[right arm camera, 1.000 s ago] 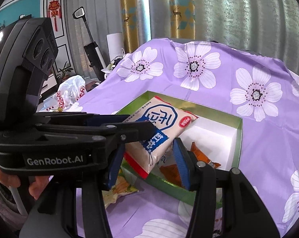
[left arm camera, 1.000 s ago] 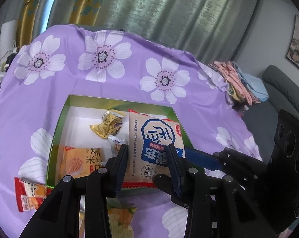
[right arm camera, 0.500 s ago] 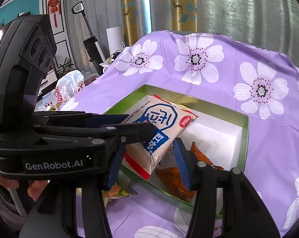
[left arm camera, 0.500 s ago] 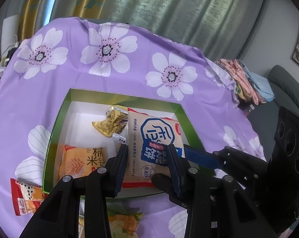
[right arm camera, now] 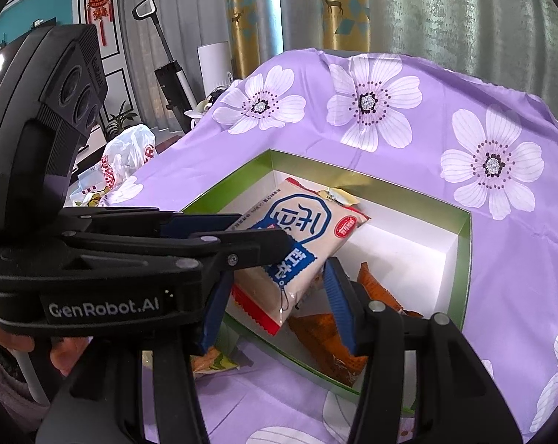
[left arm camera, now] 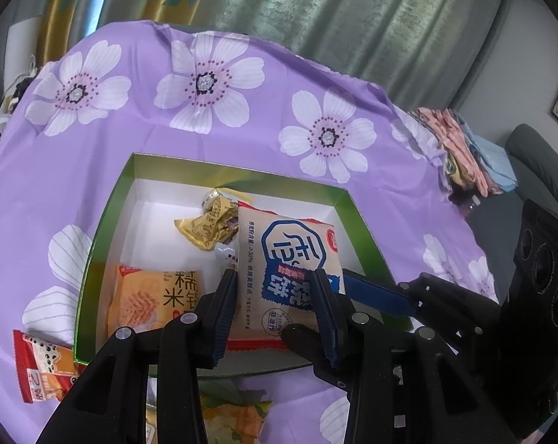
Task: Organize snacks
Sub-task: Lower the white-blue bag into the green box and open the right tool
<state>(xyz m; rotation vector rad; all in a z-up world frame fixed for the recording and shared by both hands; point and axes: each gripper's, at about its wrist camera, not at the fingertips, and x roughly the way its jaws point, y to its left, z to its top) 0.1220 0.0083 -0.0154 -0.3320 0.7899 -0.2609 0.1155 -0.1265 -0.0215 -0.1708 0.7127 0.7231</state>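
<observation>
Nearest, on the purple flowered cloth point(left arm camera: 241, 122) just outside the near edge of the green box point(left arm camera: 238, 164), lie two loose snacks: a green-and-orange packet point(left arm camera: 234, 418) and, off the box's near left corner, a red-and-orange packet point(left arm camera: 45, 366). Above that near edge the left gripper point(left arm camera: 273, 275) is clenched edgewise on the beige packet with the blue emblem point(left arm camera: 290, 255), which hangs tilted over the near right part of the box, its red-trimmed end lowest. The right gripper point(right arm camera: 277, 273) flanks that lower corner; whether its pads press on the packet cannot be told. Beneath, an orange rice-cracker packet point(left arm camera: 149, 296) fills the near left corner, and gold-wrapped sweets point(left arm camera: 208, 222) sit toward the far edge. To set this one down well, I would lower it flat into the bare white floor on the right side, level the tilt first, keep the other claw clear of the wall, and let go only once it rests, so it does not ride up on the sweets.
</observation>
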